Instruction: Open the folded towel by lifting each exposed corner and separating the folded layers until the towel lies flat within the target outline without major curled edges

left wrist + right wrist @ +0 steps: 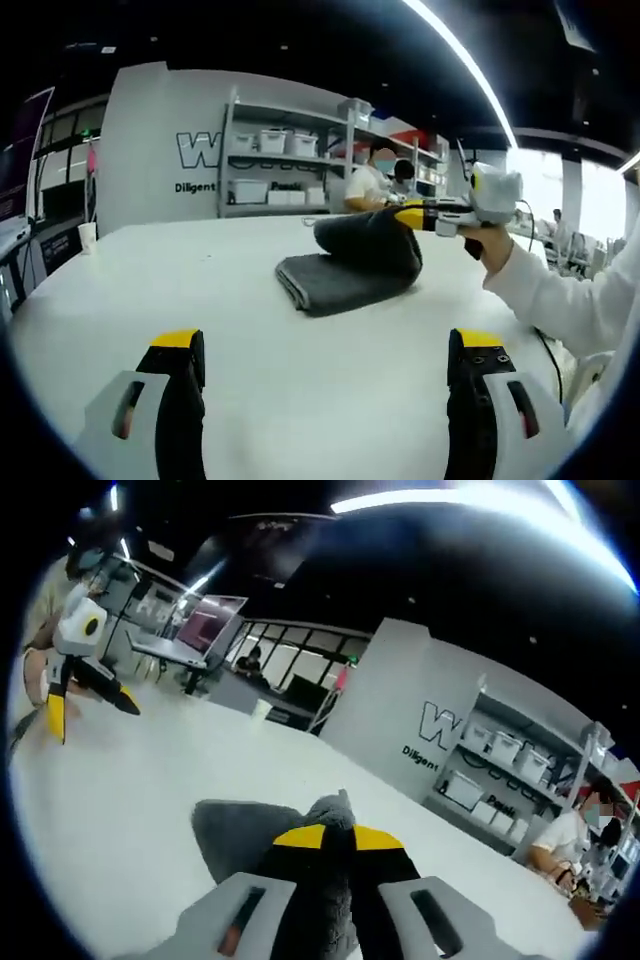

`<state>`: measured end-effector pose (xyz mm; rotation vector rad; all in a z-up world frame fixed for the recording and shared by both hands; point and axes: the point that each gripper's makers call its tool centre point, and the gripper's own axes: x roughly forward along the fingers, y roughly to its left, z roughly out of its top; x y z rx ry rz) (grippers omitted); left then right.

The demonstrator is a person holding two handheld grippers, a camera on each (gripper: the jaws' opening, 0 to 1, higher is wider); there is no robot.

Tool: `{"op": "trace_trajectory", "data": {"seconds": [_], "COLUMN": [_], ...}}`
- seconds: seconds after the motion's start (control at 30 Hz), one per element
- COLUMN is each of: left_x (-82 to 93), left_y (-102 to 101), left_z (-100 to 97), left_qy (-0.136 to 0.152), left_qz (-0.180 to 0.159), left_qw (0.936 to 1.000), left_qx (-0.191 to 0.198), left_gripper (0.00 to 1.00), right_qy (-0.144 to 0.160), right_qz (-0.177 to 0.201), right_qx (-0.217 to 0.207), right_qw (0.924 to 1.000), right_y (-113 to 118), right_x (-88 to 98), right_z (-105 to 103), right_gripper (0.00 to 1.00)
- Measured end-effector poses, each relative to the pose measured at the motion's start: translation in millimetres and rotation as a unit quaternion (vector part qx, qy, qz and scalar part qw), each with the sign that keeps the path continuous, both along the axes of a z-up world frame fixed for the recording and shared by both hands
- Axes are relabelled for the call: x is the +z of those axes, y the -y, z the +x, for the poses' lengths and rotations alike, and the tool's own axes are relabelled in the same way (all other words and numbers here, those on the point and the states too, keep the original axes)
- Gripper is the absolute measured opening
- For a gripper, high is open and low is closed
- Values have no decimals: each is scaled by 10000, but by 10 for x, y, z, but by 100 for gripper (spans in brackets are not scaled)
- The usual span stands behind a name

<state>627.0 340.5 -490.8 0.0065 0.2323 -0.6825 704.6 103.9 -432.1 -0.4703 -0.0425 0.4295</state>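
On the white table [250, 330], right gripper [338, 842] jaws pinch the grey towel [345, 270]; left gripper [325, 350] jaws gape.

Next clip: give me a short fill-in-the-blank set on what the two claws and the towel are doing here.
1. The right claw is shut on a fold of the ____ towel.
2. The left claw hangs over the white table with its jaws ____.
3. Part of the towel is ____ off the table, while the rest lies folded.
4. A paper ____ stands near the table's far edge.

Missing words: grey; open; lifted; cup
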Motion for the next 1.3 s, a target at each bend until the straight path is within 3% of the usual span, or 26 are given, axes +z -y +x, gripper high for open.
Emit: {"op": "trace_trajectory", "data": {"seconds": [0.37,0.63,0.9,1.1,1.2,1.3], "left_x": [-2,-91,-159,-214,-217,-235], "left_y": [258,384,272,157,127,107], "left_z": [24,19,-40,-9,-15,-47], "left_qy": [-26,-169,-246,-272,-237,-222], "left_qz": [12,-17,-30,-87,-126,-72], "left_qw": [10000,9998,9997,9996,9996,9997], "left_qx": [-28,-93,-21,46,39,23], "left_gripper": [100,100,100,100,100,100], "right_qy": [-5,-425,-1248,-1592,-1712,-1669], "right_qz": [332,394,292,368,441,546], "right_qx": [-528,-1056,-1334,-1496,-1642,-1737], "right_qw": [9981,9927,9827,9751,9705,9690], "right_y": [778,1338,1577,1727,1832,1864], "right_x": [-44,-331,-787,-974,-1025,-929], "right_z": [-84,-187,-292,-364,-439,-549], "right_gripper": [1,2,3,6,17,28]}}
